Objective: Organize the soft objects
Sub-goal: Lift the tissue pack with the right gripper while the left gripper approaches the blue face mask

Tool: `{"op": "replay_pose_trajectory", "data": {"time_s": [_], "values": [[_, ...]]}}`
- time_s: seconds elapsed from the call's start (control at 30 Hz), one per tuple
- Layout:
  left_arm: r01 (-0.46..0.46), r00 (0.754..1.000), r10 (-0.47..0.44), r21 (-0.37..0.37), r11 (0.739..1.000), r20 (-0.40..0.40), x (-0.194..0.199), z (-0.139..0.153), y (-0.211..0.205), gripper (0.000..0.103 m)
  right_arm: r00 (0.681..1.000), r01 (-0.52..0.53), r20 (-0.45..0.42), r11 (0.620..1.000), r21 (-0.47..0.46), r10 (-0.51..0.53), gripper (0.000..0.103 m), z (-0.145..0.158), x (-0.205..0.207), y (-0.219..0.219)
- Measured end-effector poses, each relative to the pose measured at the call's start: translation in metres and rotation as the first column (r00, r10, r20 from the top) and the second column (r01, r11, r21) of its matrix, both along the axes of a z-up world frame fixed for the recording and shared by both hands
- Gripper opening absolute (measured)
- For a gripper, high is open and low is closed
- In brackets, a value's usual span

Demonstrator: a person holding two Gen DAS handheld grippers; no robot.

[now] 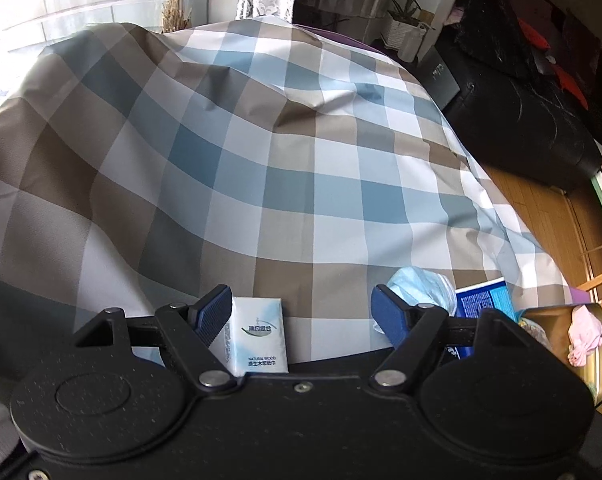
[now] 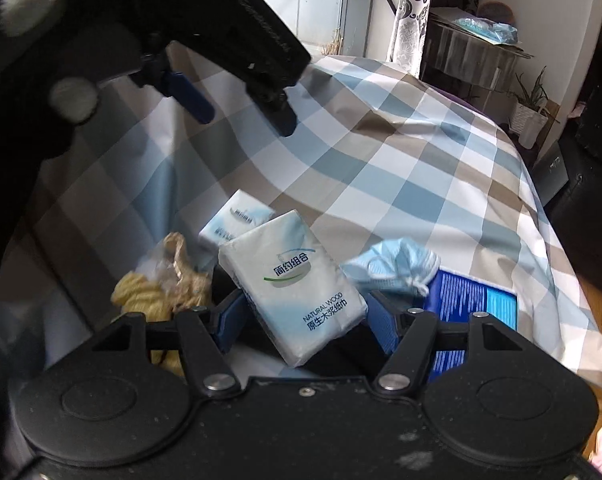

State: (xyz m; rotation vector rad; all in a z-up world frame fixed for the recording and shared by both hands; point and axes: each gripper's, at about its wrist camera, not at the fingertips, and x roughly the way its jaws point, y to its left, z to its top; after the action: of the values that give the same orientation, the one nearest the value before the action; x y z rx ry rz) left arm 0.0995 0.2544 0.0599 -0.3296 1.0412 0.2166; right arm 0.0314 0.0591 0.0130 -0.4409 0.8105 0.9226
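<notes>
A bed covered by a blue, brown and white checked cloth [image 2: 401, 152] is carrying a small heap of soft things near its front edge, toward the front right corner.

The largest item, a flat blue printed packet [image 2: 467, 300], is lying closest to that corner. A crumpled pale blue face mask [image 2: 393, 264] is resting partly on it.

The right gripper [image 2: 301, 316] is grasping a white plastic-wrapped pocket tissue pack [image 2: 293, 280], tilted, with its blue pads pressing on the pack's two long sides. A second white tissue pack [image 2: 237, 220] is lying just behind it on the cloth. A clear bag of yellow knotted material [image 2: 153, 288] is sitting to the left.

The left gripper [image 1: 297, 312] is hanging released above the cloth, one pad touching the second pack's side, the other well apart.

The packs are probably light, squashy and slick in their film, so taking them across the narrow sides, near the middle, looks safest. The mask is likely limp; pinching a bunched fold should work.
</notes>
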Motion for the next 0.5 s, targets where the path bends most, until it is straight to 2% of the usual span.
{"op": "replay_pose_trajectory", "data": {"time_s": [0.07, 0.1, 0.23, 0.37, 0.5], "values": [[0.039, 0.999, -0.039, -0.005, 0.999, -0.015, 0.004, -0.006, -0.011, 0.074, 1.000, -0.003, -0.024, 1.000, -0.009, 0.003, 0.065, -0.003, -0.013, -0.020], [0.059, 0.998, -0.059, -0.013, 0.998, -0.023, 0.006, -0.010, -0.016, 0.078, 1.000, -0.007, -0.031, 1.000, -0.017, 0.006, 0.065, -0.005, -0.019, -0.028], [0.109, 0.993, -0.109, -0.018, 0.994, -0.046, 0.017, -0.023, -0.036, 0.079, 1.000, -0.007, -0.019, 0.999, -0.051, 0.006, 0.065, -0.021, -0.039, -0.052], [0.115, 0.991, -0.118, -0.042, 0.992, -0.059, 0.028, -0.031, -0.047, 0.079, 0.998, -0.002, -0.064, 0.997, -0.079, -0.004, 0.065, -0.037, -0.045, -0.060], [0.121, 0.991, -0.123, -0.035, 0.992, -0.045, 0.034, -0.035, -0.058, 0.080, 0.995, -0.008, -0.098, 0.996, -0.093, -0.001, 0.065, -0.047, -0.045, -0.062]]}}
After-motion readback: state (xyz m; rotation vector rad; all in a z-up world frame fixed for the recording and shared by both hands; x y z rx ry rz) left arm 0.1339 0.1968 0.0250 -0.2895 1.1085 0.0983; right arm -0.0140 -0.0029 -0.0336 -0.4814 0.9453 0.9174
